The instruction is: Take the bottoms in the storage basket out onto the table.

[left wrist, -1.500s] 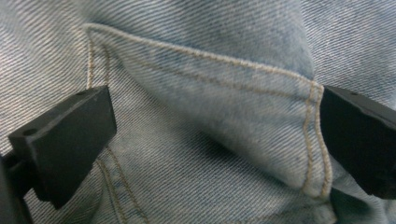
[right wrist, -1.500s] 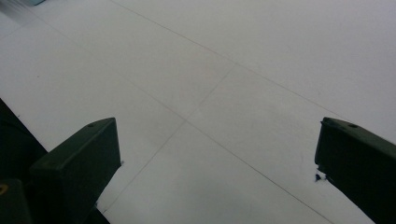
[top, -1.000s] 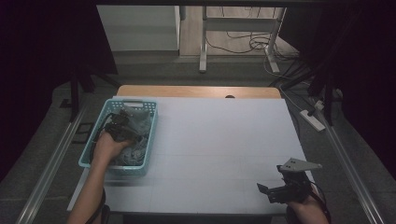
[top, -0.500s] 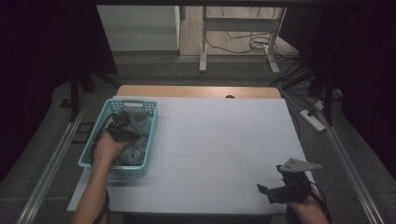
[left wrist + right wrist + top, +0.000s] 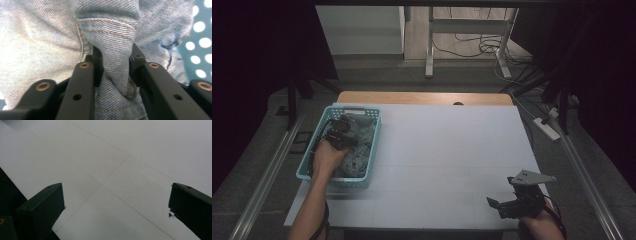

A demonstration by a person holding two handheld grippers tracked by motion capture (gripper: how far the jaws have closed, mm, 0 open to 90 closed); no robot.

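Closing within the last second, the left gripper point(image 5: 113, 58) now pinches a seamed fold of soft, limp denim jeans point(image 5: 45, 37) in the teal basket point(image 5: 312, 155), while the right gripper point(image 5: 116, 202) rests spread over the table point(image 5: 452, 150).

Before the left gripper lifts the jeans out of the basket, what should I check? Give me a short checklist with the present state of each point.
1. Left gripper closed on the jeans: ok, a fold of denim is pinched between the jaws, which have just been closing.
2. Grip includes a seam: ok, stitching runs through the pinched fold.
3. Jeans free of the basket: cannot tell, the rest lies bunched inside.
4. Right gripper out of the way: ok, open, at the table's near right corner.
5. Room on the table to lay the jeans: ok, the middle is bare.
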